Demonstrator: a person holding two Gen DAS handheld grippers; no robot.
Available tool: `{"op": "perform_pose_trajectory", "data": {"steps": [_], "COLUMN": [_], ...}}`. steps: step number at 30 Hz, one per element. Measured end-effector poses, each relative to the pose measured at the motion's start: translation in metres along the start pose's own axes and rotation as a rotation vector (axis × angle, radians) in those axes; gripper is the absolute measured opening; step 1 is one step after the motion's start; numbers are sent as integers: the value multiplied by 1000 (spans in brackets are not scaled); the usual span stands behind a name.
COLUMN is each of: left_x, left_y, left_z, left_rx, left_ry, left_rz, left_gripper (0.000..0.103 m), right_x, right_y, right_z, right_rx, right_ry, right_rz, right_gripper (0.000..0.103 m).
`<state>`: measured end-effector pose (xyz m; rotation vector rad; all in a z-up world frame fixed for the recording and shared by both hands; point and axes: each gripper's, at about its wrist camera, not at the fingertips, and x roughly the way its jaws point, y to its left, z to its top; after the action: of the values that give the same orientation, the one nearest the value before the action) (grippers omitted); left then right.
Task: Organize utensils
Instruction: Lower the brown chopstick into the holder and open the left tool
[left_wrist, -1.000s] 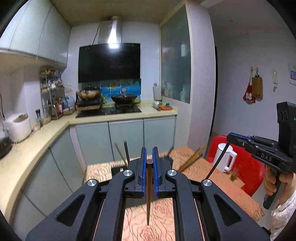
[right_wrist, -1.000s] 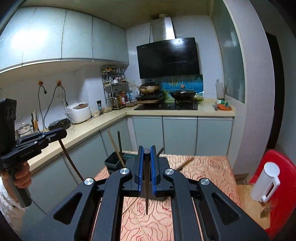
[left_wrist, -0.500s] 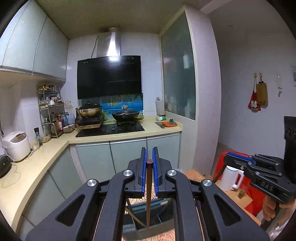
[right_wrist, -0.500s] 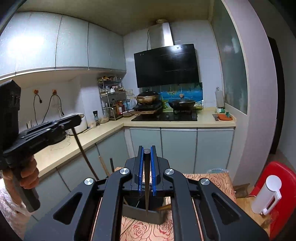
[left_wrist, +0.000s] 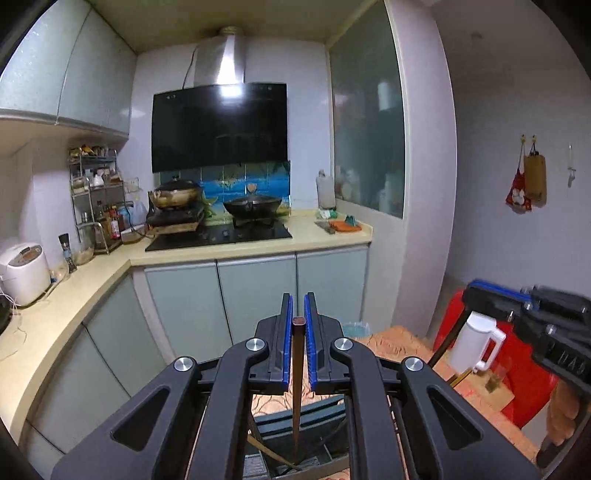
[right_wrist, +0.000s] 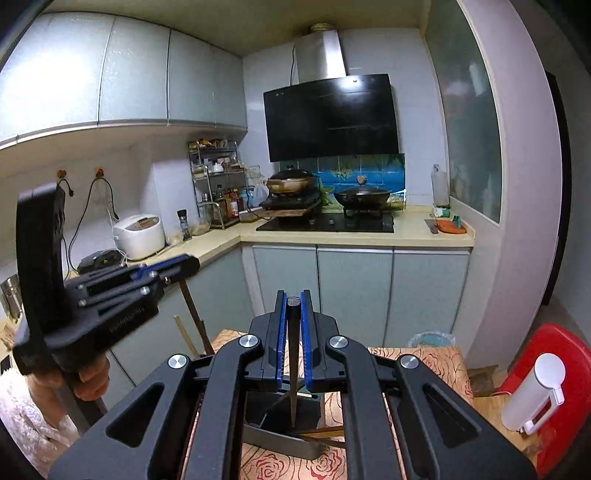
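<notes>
My left gripper (left_wrist: 298, 299) is shut on a brown chopstick (left_wrist: 297, 373) that hangs point down. Its tip sits over a dark grey utensil holder (left_wrist: 275, 424) on the table. My right gripper (right_wrist: 293, 293) is shut on a darker chopstick (right_wrist: 293, 369), whose tip reaches into the same holder (right_wrist: 280, 443). A few brown chopsticks (right_wrist: 321, 432) lean inside it. Each gripper shows in the other's view: the right gripper (left_wrist: 471, 295) at the right, the left gripper (right_wrist: 188, 264) at the left, a hand on each handle.
The table wears a rose-patterned cloth (right_wrist: 424, 362). A white jug (right_wrist: 535, 395) stands on a red stool (right_wrist: 554, 343) to the right. Pale cabinets, a counter (right_wrist: 354, 238) with a stove and a rice cooker (right_wrist: 140, 236) lie beyond. A small bin (right_wrist: 430, 339) stands past the table.
Both grippers have moved forward across the table, each still holding its chopstick. The holder, once ahead of the chopstick tips, now lies right under them.
</notes>
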<state>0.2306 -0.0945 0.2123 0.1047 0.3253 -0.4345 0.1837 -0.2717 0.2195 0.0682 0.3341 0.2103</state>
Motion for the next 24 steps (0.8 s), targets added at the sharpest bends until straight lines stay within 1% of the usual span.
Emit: {"op": "perform_pose_trajectory", "data": {"steps": [7, 13, 20, 22, 23, 24], "left_x": [19, 31, 30, 27, 25, 22], "left_y": [6, 10, 13, 14, 16, 17], "left_z": [-28, -44, -46, -43, -42, -41], "left_rx": [-13, -22, -31, -39, -46, -50], "left_ry": [64, 108, 119, 116, 109, 98], "left_rz": [-7, 3, 5, 6, 12, 19], "left_gripper": [6, 6, 8, 26, 42, 48], "right_x": [20, 39, 50, 51, 51, 51], "right_y": [2, 2, 6, 5, 5, 5], "right_z": [-14, -25, -32, -32, -32, -32], "right_rx": [-15, -13, -14, 0, 7, 8], "right_ry": [74, 119, 146, 147, 149, 149], "right_rz": [-1, -7, -2, 2, 10, 10], "right_gripper": [8, 8, 8, 9, 11, 15]}}
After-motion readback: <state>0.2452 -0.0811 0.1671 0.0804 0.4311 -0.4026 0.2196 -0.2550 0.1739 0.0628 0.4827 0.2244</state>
